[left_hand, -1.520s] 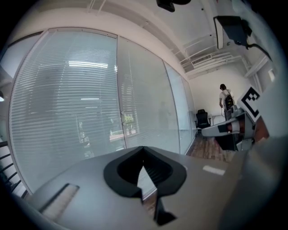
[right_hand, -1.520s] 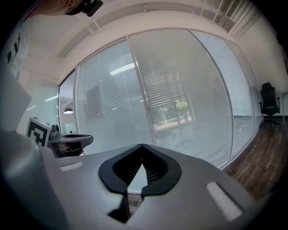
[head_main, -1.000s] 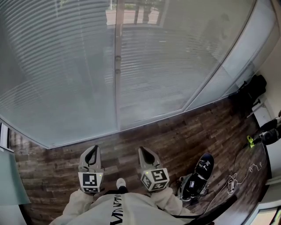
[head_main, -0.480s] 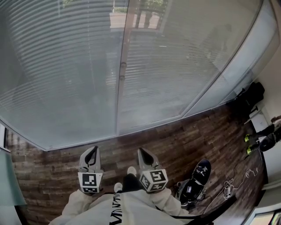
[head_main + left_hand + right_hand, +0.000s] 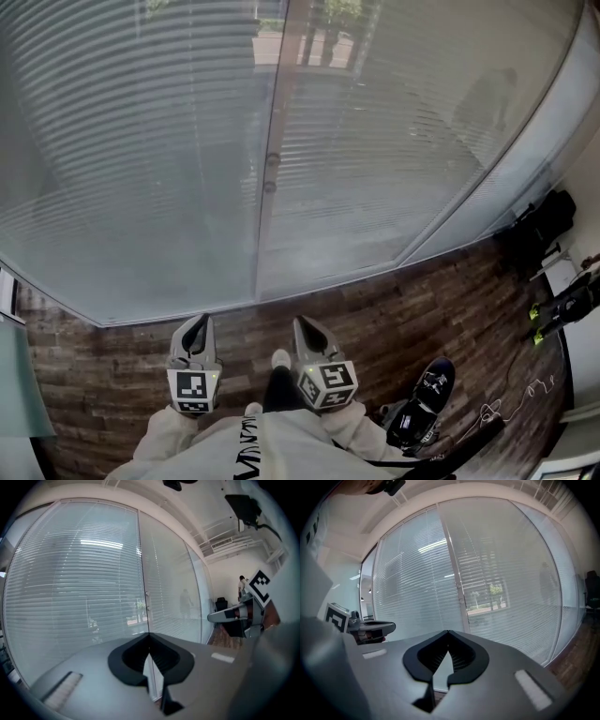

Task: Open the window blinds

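Closed slatted blinds [image 5: 131, 159] hang behind a tall glass wall, split by a vertical post [image 5: 267, 234] that carries two small round knobs [image 5: 272, 160]. Near the top centre the slats let trees and the outside show through. My left gripper [image 5: 196, 322] and right gripper [image 5: 306, 323] are held side by side low in the head view, short of the glass, both pointing at it. Each is shut with nothing between the jaws. The left gripper [image 5: 149, 635] faces the blinds [image 5: 70, 583] and post, and so does the right gripper [image 5: 448, 632], which sees the blinds [image 5: 412, 592].
Dark wood floor [image 5: 375, 300] runs up to the glass. A black sneaker [image 5: 427, 392] and thin cables [image 5: 511, 403] lie at the right by my feet. A black bag [image 5: 544, 220] sits by the right wall. A person [image 5: 242, 585] stands far off.
The glass wall and its post have slid right and down in the head view as the person steps toward it. Both grippers keep the same pose, still shut.
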### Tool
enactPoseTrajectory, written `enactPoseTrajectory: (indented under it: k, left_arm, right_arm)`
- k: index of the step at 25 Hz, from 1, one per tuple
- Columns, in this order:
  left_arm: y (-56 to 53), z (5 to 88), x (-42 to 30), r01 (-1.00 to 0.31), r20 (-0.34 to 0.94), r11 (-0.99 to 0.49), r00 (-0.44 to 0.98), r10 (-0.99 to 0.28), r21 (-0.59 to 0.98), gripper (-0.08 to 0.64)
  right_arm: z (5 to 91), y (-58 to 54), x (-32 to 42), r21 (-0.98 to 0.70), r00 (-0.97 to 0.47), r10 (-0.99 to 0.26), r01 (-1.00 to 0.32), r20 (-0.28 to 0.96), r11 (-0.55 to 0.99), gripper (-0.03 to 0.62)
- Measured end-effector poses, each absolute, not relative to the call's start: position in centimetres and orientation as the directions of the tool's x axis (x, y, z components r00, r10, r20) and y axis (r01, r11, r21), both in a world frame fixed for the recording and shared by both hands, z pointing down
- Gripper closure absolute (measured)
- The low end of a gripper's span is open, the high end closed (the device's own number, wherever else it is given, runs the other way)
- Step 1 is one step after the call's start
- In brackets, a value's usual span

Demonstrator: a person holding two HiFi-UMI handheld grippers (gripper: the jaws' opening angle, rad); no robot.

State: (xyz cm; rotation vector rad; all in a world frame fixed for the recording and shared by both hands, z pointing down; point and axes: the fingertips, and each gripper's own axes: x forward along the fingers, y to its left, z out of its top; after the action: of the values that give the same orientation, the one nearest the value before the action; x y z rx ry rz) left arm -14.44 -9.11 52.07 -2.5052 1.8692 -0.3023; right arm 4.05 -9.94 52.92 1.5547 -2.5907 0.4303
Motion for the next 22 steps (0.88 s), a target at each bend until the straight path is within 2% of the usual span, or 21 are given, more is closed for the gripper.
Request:
enactPoseTrajectory:
  k: [14, 22]
  left_arm:
    - [-17.1, 51.2, -12.2, -0.960, 0.166, -0.246, 0.223, -0.961, -0.131, 0.560]
    - [-21.1, 50.4, -12.1, -0.970, 0.165, -0.177, 0.149, -0.975, -0.165, 0.560]
  right_arm:
    - [52.6, -18.9, 5.6, -0.208, -0.533, -0.816, -0.844, 0.223, 0.494, 0.591]
    - [52.0, -24.1, 5.5, -0.218, -0.597, -0.779, -0.800, 0.192, 0.559, 0.591]
